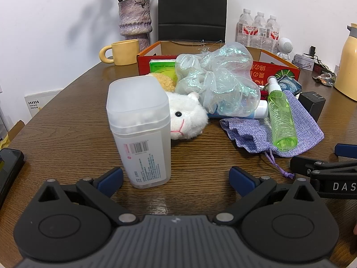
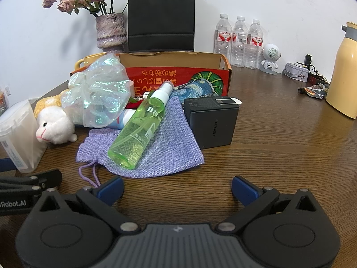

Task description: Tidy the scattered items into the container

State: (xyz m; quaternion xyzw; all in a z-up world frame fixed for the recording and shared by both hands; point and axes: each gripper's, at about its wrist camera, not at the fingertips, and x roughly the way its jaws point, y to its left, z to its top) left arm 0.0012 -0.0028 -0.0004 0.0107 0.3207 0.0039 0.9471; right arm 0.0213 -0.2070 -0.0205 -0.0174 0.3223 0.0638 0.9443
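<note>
- Nearest the lens, the left gripper (image 1: 176, 179) stands with jaws spread wide and empty, the frosted cotton-swab box (image 1: 139, 131) upright just ahead, nearer its left finger — not touched.
- The right gripper (image 2: 177, 189) is likewise wide open, holding nothing, in front of the purple pouch (image 2: 156, 147).
- Little looks done: the green spray bottle (image 2: 139, 129) lies on the pouch, and the black charger (image 2: 210, 122), plush sheep (image 2: 55, 126) and iridescent mesh bundle (image 2: 100, 93) all sit on the table (image 2: 279, 147) before the red cardboard box (image 2: 178, 76).
- The box's inside is mostly hidden — its contents cannot be judged. A tube under the bundle is largely covered.
</note>
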